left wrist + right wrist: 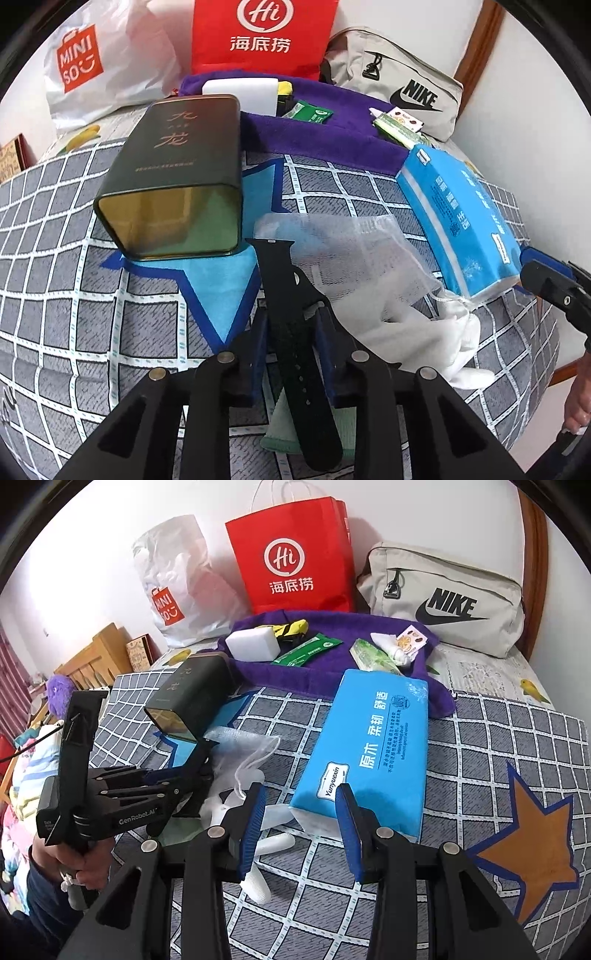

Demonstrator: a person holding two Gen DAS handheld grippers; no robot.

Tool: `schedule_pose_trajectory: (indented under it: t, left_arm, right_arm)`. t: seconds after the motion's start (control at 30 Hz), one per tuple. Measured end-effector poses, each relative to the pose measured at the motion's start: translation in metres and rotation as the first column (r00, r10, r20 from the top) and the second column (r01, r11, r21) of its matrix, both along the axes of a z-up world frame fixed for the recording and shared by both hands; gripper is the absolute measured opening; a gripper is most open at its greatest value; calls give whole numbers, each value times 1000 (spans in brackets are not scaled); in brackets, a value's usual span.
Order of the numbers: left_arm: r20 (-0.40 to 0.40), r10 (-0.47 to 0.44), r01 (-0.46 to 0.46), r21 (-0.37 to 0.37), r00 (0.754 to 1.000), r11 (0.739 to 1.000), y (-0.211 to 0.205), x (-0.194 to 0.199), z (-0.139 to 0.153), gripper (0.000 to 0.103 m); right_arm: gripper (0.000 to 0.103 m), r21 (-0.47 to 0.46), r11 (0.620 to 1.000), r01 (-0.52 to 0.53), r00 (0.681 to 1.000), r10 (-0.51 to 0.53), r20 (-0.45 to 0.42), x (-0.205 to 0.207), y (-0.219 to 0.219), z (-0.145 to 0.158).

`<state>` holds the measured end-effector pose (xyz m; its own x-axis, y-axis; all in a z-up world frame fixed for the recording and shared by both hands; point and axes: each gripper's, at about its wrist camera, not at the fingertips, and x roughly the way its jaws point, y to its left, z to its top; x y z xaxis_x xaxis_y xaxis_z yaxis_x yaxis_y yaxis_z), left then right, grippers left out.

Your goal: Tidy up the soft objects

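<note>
A black watch strap (291, 347) stands edgewise between the blue pads of my left gripper (291, 314), which is shut on it; its upper end rises past a white mesh bag (354, 251). White glove fabric (424, 332) and a green cloth (280, 439) lie on the bed below. In the right wrist view my left gripper (199, 753) sits at the left, held by a hand. My right gripper (301, 794) is open, and its fingertips hover at the near end of a blue tissue pack (369, 746), gripping nothing. The right gripper's tip (546, 284) also shows beside that tissue pack (461, 221).
A dark tin (177, 177) lies on its side on the checked bedspread (74, 295). A purple towel (332, 672) behind it carries a white sponge (251, 644) and small packets. A red paper bag (295, 557), a white shopping bag (173, 590) and a grey pouch (443, 598) line the wall.
</note>
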<state>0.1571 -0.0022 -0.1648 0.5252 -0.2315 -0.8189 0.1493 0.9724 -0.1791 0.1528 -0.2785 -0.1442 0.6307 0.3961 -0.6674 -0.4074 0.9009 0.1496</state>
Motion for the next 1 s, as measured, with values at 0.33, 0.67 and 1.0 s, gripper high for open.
schedule_pose_trajectory:
  t: [0.33,0.67,1.0]
  left_arm:
    - [7,7,-7,-26,1000,1000,13,-7,12,9]
    - [-13,-21,21,-27,1000,999,4,-7,-1,7]
    - [31,7,-5,-46,999,999,19,-11,13,4]
  right_arm:
    - [40,13,1000,-1,1000,0,9,-3,-3,2]
    - [40,-1,1000,-20,1000,20,3,-5,5,-1]
    - [40,-13,999,-31,1000,30,-4,-7,8,-3]
